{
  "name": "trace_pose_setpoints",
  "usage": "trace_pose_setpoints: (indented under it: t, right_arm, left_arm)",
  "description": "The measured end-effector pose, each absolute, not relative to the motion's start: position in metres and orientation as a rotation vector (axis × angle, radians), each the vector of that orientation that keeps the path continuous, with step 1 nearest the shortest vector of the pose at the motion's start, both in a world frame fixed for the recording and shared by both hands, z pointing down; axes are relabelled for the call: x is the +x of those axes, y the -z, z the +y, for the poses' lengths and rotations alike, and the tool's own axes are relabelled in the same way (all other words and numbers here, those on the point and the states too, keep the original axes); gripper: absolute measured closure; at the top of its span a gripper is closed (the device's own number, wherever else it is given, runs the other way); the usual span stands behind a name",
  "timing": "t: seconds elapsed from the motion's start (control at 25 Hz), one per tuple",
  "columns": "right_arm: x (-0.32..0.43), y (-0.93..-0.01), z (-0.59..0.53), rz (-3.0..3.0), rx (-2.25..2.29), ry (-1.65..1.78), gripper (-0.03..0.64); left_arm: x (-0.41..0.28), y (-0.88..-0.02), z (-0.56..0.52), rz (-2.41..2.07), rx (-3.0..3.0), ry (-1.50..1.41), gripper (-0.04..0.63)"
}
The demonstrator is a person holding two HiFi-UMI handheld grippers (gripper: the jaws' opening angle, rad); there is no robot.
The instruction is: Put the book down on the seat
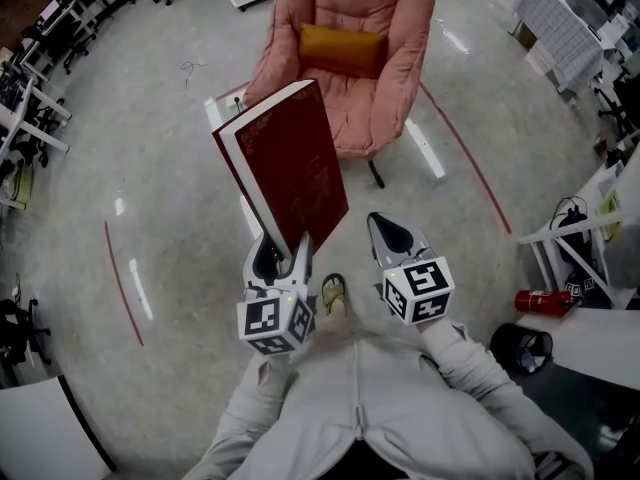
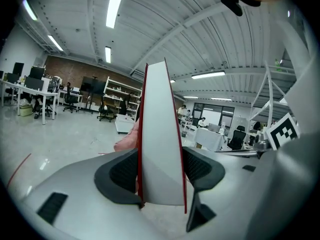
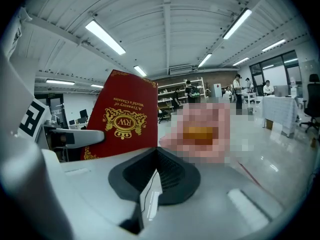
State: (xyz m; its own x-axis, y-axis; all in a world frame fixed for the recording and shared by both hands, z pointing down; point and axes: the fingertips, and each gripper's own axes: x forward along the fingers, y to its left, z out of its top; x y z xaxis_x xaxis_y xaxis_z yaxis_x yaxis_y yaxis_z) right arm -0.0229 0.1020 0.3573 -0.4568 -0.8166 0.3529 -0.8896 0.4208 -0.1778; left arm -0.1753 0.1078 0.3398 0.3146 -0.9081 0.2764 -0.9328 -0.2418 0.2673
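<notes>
In the head view, the left claw point(image 1: 283, 255) is gripping the lower corner of the red book point(image 1: 288, 163), holding it upright in the air, in front of the pink armchair point(image 1: 390, 78) with its orange cushion point(image 1: 342, 50). In the left gripper view, both jaws are pressing against the book's covers. In the right gripper view, the right claw point(image 3: 152, 176) is sitting closed and empty, with the book off to its left.

Floor point(image 1: 160, 118): pale grey, polished.
- Upper centre: pink padded armchair point(image 1: 400, 58) standing on the floor, with an orange cushion point(image 1: 343, 50) on its seat against the backrest.
- Left and right of centre: red tape lines point(image 1: 122, 283).
- Lower right: red fire extinguisher point(image 1: 543, 300) lying on its side, with a black bin point(image 1: 522, 350) just below it.
</notes>
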Motion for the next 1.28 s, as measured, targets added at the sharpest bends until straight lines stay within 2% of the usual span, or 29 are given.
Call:
trace_pose_setpoints:
  t: [0.76, 1.28]
  right_arm:
    - [-0.034, -0.375, -0.027, -2.396, 1.583, -0.549, 0.617]
    - [-0.003, -0.395, -0.110, -2.387, 1.548, -0.593, 0.617]
  left_arm:
    - [-0.195, -0.362, -0.034, -1.579, 2.222, -0.144, 0.324]
    - [-0.166, -0.386, -0.117, -1.593, 2.182, -0.177, 0.324]
